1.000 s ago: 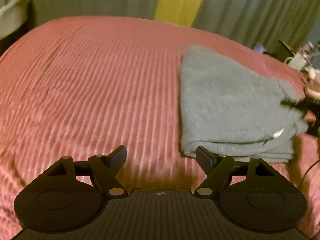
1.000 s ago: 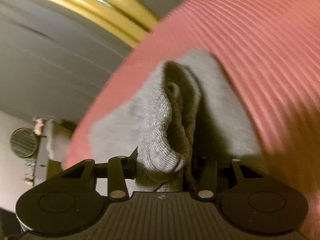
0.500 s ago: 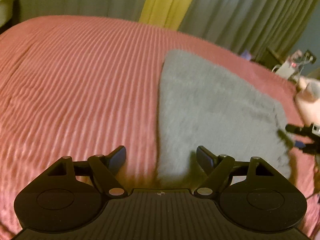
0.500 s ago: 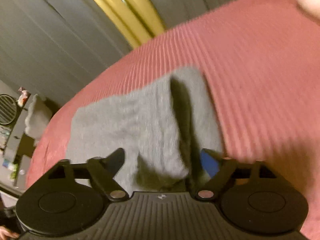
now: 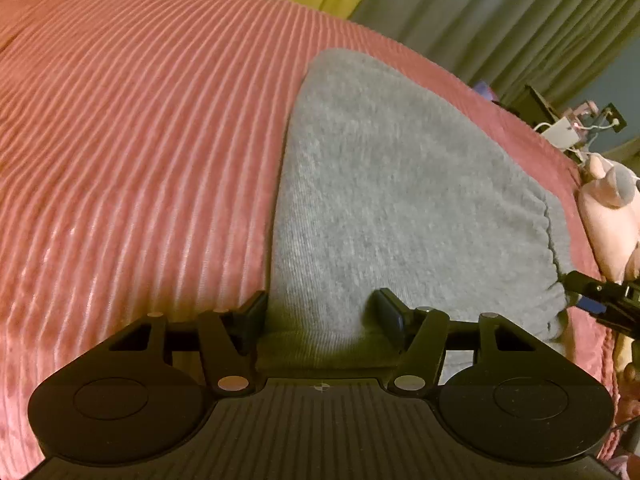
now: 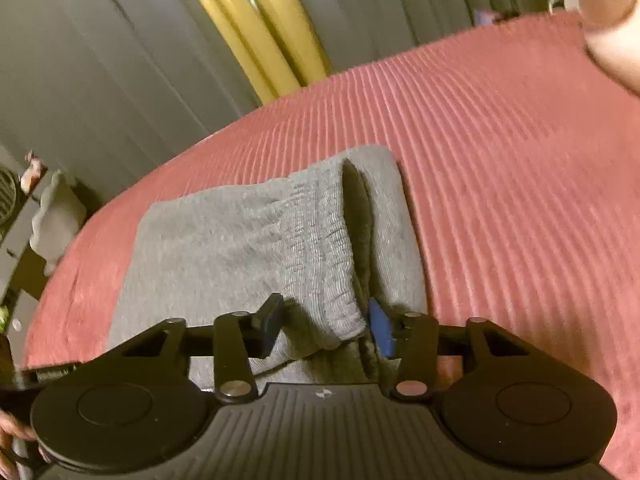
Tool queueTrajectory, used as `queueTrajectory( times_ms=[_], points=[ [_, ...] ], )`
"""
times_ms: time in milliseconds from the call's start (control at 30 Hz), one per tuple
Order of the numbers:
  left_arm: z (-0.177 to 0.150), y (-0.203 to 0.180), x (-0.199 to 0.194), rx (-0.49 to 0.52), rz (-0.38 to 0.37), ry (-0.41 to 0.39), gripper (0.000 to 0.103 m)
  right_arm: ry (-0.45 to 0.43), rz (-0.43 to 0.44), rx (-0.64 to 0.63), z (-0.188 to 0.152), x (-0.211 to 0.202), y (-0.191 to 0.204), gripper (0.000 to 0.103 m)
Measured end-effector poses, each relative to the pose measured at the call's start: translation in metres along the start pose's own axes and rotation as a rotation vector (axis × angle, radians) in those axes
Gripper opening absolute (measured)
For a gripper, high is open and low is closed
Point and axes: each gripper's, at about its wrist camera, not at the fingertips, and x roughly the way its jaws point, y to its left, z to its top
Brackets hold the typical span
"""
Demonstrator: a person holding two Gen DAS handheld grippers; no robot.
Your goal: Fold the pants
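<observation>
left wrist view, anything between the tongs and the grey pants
Nothing visible. The left tongs already straddle the near edge of the folded grey pants on the pink bedspread, closing, with the fabric between the fingers.

The left gripper (image 5: 322, 314) points down at the near corner of the grey pants (image 5: 400, 184). Its jaws are closing, and the folded edge of the cloth lies between the two fingers (image 5: 254, 316); it seems the pads do not press it yet, but this part is in shadow. The pants lie folded flat on a pink ribbed bedspread (image 5: 140, 140). At the right edge the tip of the right gripper (image 5: 600, 296) is at the far corner of the pants. Behind it lies a pink plush toy (image 5: 608, 208). Grey curtains (image 5: 500, 20) hang at the back.
</observation>
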Motion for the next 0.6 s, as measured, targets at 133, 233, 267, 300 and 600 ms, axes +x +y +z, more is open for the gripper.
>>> queueTrajectory(
  times_ms=[133,233,267,300,600],
  points=[
    [0.003,-0.006,0.001,0.002,0.009,0.002,0.061,0.028,-0.002,0.024,0.002,0.021,0.001,0.049],
    [0.004,-0.011,0.001,0.037,0.024,-0.004,0.051,-0.026,-0.011,-0.013,-0.001,0.014,0.011,0.046],
    [0.004,-0.011,-0.001,0.045,0.027,-0.005,0.05,-0.042,0.001,-0.014,-0.001,0.01,0.013,0.045],
    [0.004,-0.011,-0.003,0.05,0.028,-0.004,0.045,-0.053,0.024,-0.005,0.001,0.004,0.014,0.045],
    [0.0,-0.01,-0.01,0.119,0.014,-0.016,0.032,-0.011,0.093,0.044,-0.01,-0.003,-0.009,0.043]
  ],
)
